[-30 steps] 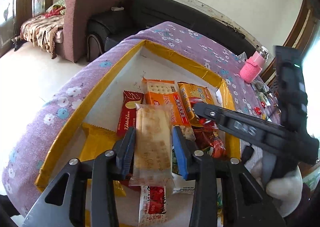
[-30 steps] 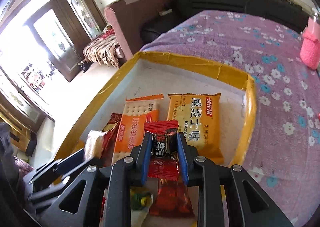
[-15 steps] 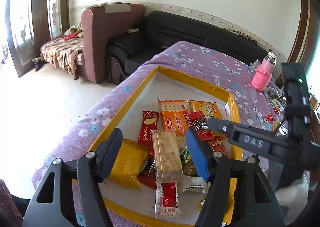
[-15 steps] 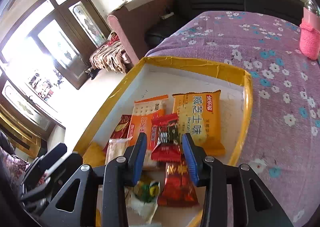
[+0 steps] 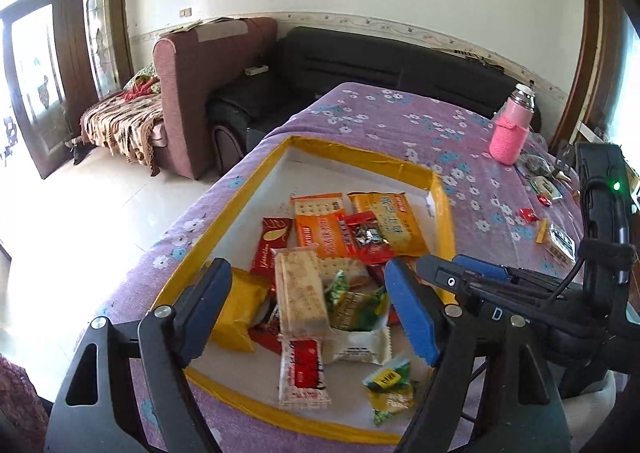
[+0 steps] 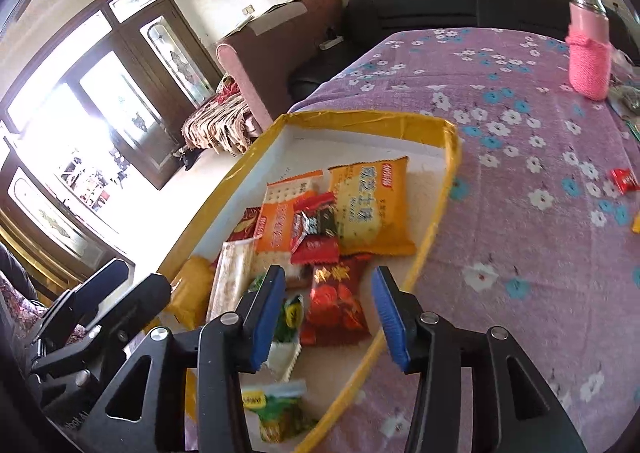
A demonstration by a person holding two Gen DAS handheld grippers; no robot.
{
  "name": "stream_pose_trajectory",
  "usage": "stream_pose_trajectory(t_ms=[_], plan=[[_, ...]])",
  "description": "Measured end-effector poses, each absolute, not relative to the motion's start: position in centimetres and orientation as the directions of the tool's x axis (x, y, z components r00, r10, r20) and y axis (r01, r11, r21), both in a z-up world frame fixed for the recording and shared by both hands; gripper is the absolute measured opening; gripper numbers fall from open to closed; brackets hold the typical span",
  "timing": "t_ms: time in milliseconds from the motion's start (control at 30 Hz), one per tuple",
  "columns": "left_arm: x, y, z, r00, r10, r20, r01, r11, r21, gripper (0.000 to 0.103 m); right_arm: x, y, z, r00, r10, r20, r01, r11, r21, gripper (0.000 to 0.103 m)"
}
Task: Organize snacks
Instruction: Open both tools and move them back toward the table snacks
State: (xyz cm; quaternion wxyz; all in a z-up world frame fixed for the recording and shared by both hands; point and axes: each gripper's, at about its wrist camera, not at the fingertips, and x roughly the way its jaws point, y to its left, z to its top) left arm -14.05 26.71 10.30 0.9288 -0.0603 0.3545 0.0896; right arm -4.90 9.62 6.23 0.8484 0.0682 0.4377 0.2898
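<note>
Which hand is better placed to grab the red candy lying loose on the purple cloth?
Right, probably. The red candy lies outside the tray, on the right gripper's side; the left gripper hangs over the tray's other side.

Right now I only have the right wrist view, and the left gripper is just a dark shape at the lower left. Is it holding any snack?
Observer: No. The left gripper holds nothing and its jaws are opening. The clear cracker packet lies in the tray below them.
Operator: Is anything at the tray's near end, behind my fingers?
Observer: A white packet with a red label lies by the near rim.
Operator: And the right gripper, seen from outside?
Observer: Its jaws are opening with nothing between them, and a green light glows on its body.
</note>
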Motion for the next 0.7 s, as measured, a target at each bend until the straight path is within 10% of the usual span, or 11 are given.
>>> stream_pose_trajectory(t_ms=[400,700], plan=[[-14.3,23.5,10.8,0.734,0.100,-0.672,-0.158,0.987,-0.026,0.079,-6.0,4.7,5.0,0.463,0.544,-0.700,-0.373,0.836,0.403,0.048],[-13.5,22.5,9.0,0.661,-0.230,-0.714,-0.026,0.944,-0.328,0.079,-6.0,-1.0,4.0,0.504,0.495,-0.708,-0.291,0.869,0.401,0.052]])
